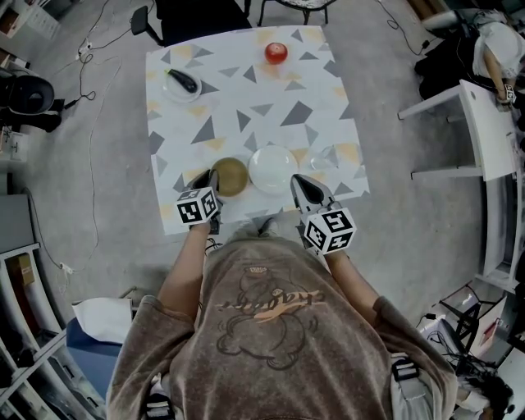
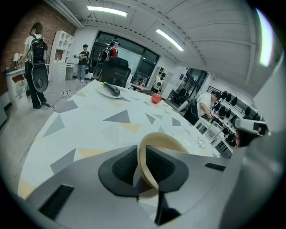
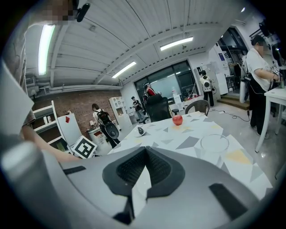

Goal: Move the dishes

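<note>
A tan bowl (image 1: 232, 175) sits near the front edge of the patterned table (image 1: 246, 123), with a white plate (image 1: 273, 168) right beside it. My left gripper (image 1: 207, 176) is at the bowl's left side. In the left gripper view its jaws (image 2: 139, 154) are shut on the rim of the tan bowl (image 2: 163, 138), one pad inside and one outside. My right gripper (image 1: 302, 187) hovers over the table's front edge just right of the white plate. In the right gripper view its jaws (image 3: 145, 150) are shut with nothing between them. A clear glass bowl (image 3: 214, 143) stands ahead of it.
A red apple (image 1: 276, 53) and a small plate with a dark eggplant (image 1: 182, 83) lie at the table's far end. A black chair (image 1: 197, 16) stands beyond it, and a white side table (image 1: 484, 123) to the right. Cables run across the floor at left. People stand in the background.
</note>
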Demonstrator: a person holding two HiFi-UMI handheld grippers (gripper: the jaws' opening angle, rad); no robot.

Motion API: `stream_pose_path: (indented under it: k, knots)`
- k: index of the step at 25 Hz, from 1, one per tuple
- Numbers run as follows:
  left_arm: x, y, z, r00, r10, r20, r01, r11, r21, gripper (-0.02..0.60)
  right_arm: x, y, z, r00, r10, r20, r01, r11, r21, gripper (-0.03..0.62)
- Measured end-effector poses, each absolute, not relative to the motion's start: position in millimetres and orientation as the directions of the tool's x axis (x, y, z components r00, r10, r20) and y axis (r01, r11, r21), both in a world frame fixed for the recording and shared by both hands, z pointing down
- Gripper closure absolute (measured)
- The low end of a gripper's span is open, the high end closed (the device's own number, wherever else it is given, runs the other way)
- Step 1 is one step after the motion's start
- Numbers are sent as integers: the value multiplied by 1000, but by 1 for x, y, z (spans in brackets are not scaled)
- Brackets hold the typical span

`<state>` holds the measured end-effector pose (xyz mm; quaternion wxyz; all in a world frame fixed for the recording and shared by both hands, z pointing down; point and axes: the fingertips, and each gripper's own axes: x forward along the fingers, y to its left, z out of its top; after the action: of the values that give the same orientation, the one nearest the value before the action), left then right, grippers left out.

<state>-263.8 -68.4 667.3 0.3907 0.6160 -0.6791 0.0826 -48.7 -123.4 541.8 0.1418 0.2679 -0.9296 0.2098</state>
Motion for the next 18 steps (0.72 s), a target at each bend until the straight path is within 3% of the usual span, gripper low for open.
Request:
stream_pose_path:
  k: [3,8,18]
  knots:
    - [-265,-69,665,55,-778,626,-903,230,364,479,-48,-123,542,-816,-439,376,-558,768,-314,595]
    - [-269,-74,653,29,-796,605,-922,212,323,448,-46,-124,541,-817,-443,370,-559,768,-314,595]
    - [-274,-93,580,-3,-876,482,-963,133,235,433,-42,-125,528,-819,-465,336,-561,770,-303,595]
